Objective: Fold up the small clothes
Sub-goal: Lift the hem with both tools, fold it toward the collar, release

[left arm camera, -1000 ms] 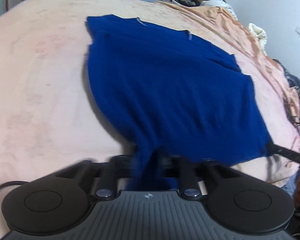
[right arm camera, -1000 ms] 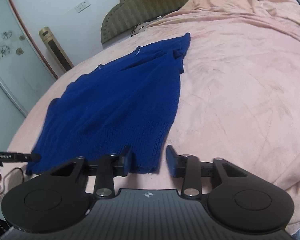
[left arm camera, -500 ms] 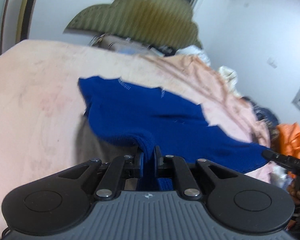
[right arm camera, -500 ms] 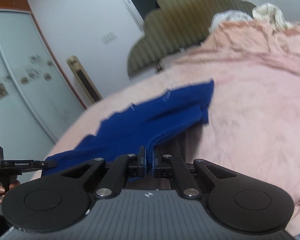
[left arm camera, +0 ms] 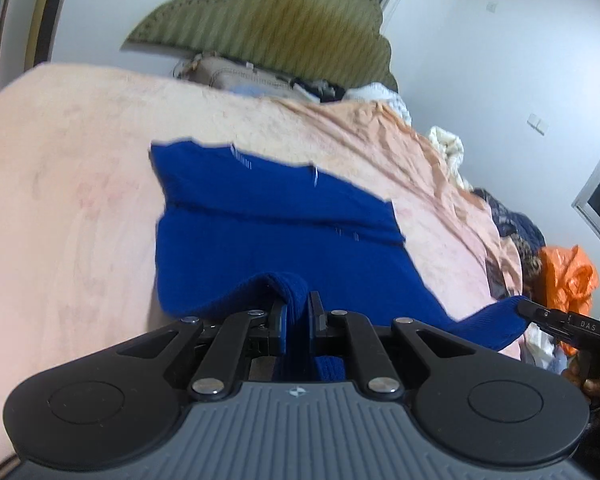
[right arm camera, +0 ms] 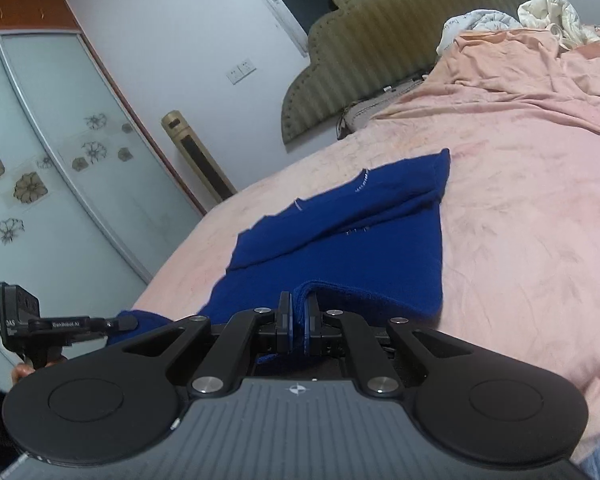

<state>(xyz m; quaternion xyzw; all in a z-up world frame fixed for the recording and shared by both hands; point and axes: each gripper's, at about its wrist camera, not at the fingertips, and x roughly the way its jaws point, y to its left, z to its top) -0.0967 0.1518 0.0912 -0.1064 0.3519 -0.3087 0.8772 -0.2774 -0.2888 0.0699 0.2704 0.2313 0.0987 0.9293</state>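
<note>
1. A pink bedsheet [right arm camera: 520,208] covers the bed.
2. An olive scalloped headboard [left arm camera: 268,28] stands against the white wall.
3. An orange plastic bag [left arm camera: 568,272] sits beside the bed.
4. A gold tower fan [right arm camera: 198,160] stands near sliding wardrobe doors [right arm camera: 40,168] with flower prints.

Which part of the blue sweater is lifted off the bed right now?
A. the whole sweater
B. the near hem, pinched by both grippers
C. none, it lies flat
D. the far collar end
B: the left gripper and right gripper each clamp the sweater hem; its collar end rests on the bed.
</note>
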